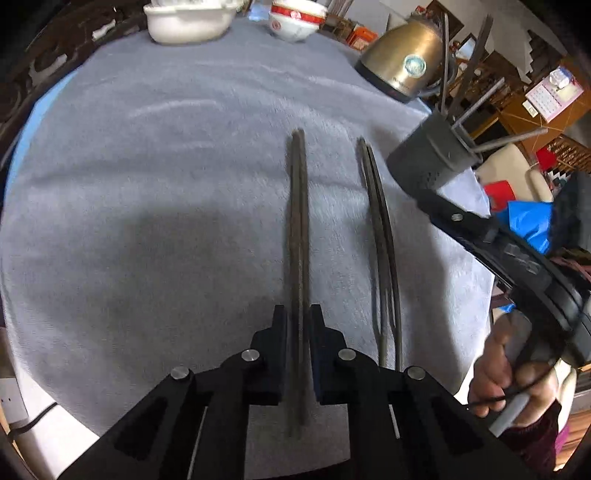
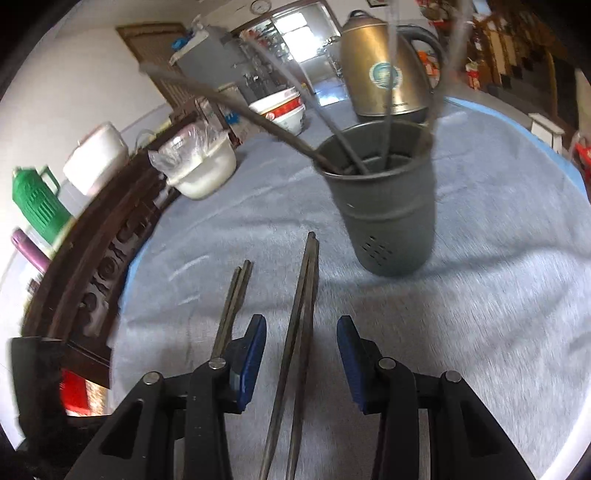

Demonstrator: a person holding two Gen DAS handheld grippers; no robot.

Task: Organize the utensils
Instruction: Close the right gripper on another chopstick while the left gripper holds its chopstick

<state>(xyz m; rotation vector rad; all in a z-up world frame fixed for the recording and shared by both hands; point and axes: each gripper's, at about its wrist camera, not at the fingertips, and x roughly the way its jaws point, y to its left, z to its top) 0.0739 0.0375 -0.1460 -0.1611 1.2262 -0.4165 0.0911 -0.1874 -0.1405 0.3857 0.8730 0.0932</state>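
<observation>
Two pairs of dark chopsticks lie on the grey tablecloth. My left gripper [image 1: 298,317] is shut on one pair [image 1: 298,229]. The second pair [image 1: 380,236] lies just to its right. In the right wrist view my right gripper [image 2: 301,328] is open, its blue pads on either side of that second pair [image 2: 303,314], and the left-held pair [image 2: 236,295] lies to its left. A grey holder cup [image 2: 388,206] with several chopsticks in it stands ahead of the right gripper. It also shows in the left wrist view [image 1: 428,158].
A brass kettle [image 1: 402,62] stands at the table's far right. A red-and-white bowl [image 1: 295,18] and a white pot [image 1: 188,18] stand at the far edge. A dark carved wooden cabinet [image 2: 110,251] borders the table's left in the right wrist view.
</observation>
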